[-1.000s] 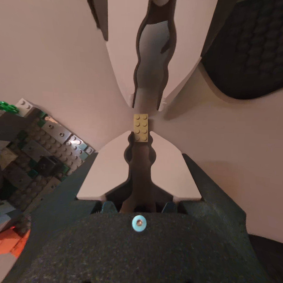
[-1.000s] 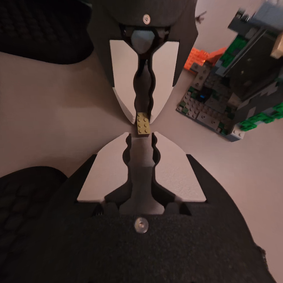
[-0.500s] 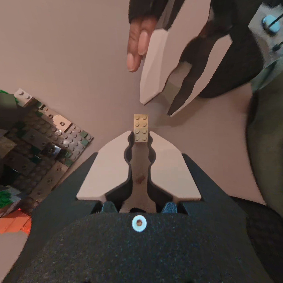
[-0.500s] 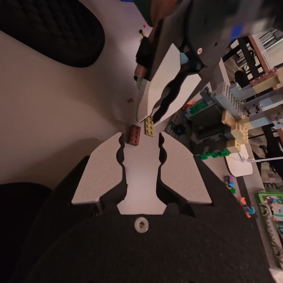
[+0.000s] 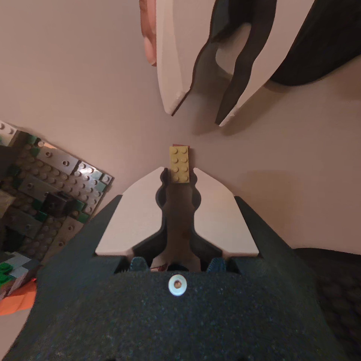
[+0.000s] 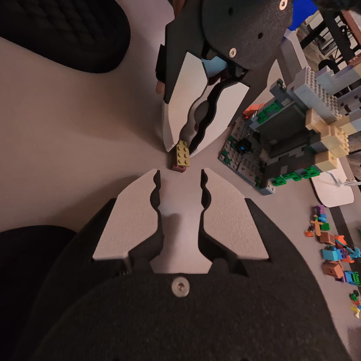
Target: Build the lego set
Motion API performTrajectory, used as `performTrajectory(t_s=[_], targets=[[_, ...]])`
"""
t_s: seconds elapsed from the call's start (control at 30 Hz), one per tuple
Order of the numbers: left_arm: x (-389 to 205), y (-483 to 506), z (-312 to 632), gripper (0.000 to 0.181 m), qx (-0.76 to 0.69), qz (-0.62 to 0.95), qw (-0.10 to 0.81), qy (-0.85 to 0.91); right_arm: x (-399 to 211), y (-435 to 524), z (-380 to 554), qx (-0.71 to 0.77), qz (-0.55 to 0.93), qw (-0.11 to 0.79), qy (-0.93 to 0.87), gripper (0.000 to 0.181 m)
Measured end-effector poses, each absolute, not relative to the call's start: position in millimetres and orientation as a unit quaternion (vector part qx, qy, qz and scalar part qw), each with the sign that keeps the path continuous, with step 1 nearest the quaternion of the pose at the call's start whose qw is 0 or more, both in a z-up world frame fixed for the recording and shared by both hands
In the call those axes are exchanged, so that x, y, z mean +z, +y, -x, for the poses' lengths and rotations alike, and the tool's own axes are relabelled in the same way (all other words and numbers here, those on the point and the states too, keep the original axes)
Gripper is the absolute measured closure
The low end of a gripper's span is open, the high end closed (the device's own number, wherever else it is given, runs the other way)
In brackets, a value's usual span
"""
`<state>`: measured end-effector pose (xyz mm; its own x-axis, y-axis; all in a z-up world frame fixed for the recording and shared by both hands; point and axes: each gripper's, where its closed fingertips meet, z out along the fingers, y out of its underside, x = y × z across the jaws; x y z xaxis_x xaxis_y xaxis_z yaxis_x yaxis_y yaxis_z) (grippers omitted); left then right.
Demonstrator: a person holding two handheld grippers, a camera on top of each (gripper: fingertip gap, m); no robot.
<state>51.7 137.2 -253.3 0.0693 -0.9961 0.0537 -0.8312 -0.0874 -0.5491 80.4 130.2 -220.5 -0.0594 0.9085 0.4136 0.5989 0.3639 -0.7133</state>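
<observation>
The left hand-held gripper (image 5: 179, 171) is pinching the near end of an olive-tan two-by-four brick (image 5: 179, 165) between its nearly closed fingertips, holding it right over a reddish-brown brick (image 6: 178, 167) that is lying on the pale tabletop (image 5: 78, 78); whether the two bricks are touching cannot be told. The right hand-held gripper (image 6: 179, 172) is hovering just short of the pair with its jaws spread wide and nothing between them. The partly built grey-and-green lego model (image 6: 277, 148) is standing on its studded baseplate to the side of the bricks, with loose coloured pieces and small figures (image 6: 336, 252) lying farther along the tabletop. No brand, label or legible writing is showing on any piece.
</observation>
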Motion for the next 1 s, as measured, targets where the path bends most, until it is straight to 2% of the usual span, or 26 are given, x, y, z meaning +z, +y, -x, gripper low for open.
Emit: performTrajectory(t_s=[0.43,0.77,1.0], targets=[[-254.6,133.7,-55.5,0.164,-0.2,0.692,0.15,0.677,-218.1,127.5,-77.1,0.198,0.532,0.438,-0.697,0.143],[-205.0,96.2,-61.0,0.164,-0.372,0.656,0.084,0.652,-193.0,100.3,-64.7,0.182,0.428,0.5,-0.73,0.137],[-181.2,75.3,-62.8,0.164,-0.428,0.629,0.044,0.648,-167.6,87.0,-54.1,0.145,0.356,0.55,-0.742,0.148]])
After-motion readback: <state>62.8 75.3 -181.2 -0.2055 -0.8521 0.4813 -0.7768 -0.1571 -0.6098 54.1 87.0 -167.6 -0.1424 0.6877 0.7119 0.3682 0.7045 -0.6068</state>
